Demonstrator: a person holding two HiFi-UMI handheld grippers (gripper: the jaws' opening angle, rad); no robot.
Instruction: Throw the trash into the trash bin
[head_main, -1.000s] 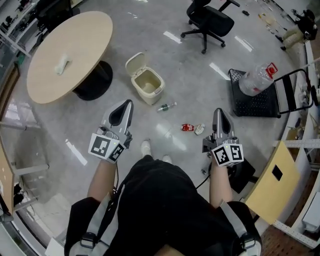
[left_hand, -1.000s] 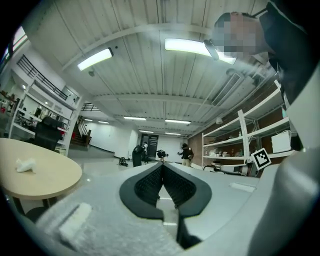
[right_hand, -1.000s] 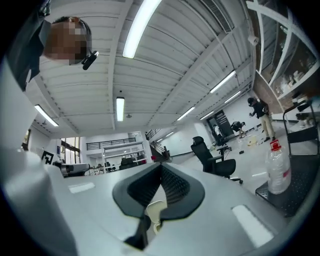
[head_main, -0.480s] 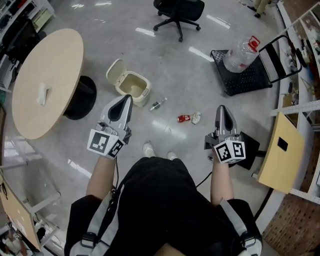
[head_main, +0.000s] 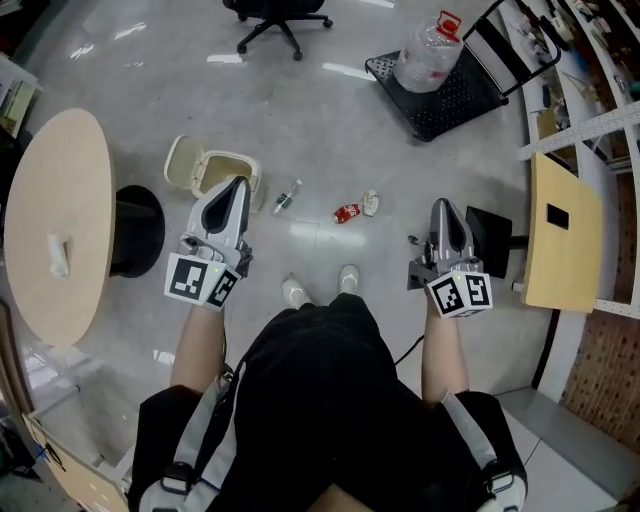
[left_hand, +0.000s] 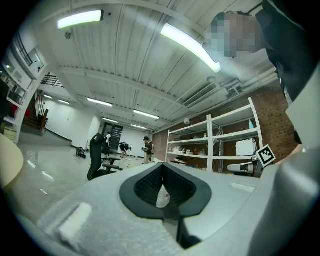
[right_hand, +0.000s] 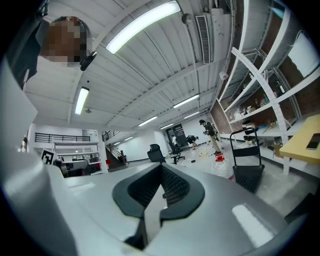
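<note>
Grey floor (head_main: 330, 110), trash bin (head_main: 212, 165) partly behind clenched left gripper (head_main: 237, 184); right gripper (head_main: 443, 206) clenched too.

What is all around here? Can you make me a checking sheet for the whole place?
Surface: grey shiny floor.
Job's things: cream trash bin, lid open; small bottle, red wrapper and white scrap lie on the floor near it.
Clutter: white item on the round table.
Grippers: left gripper and right gripper both shut, holding nothing.
Cables: black cable by the person's right arm.
Surroundings: office chair, big water bottle on a black cart, shelves.
</note>
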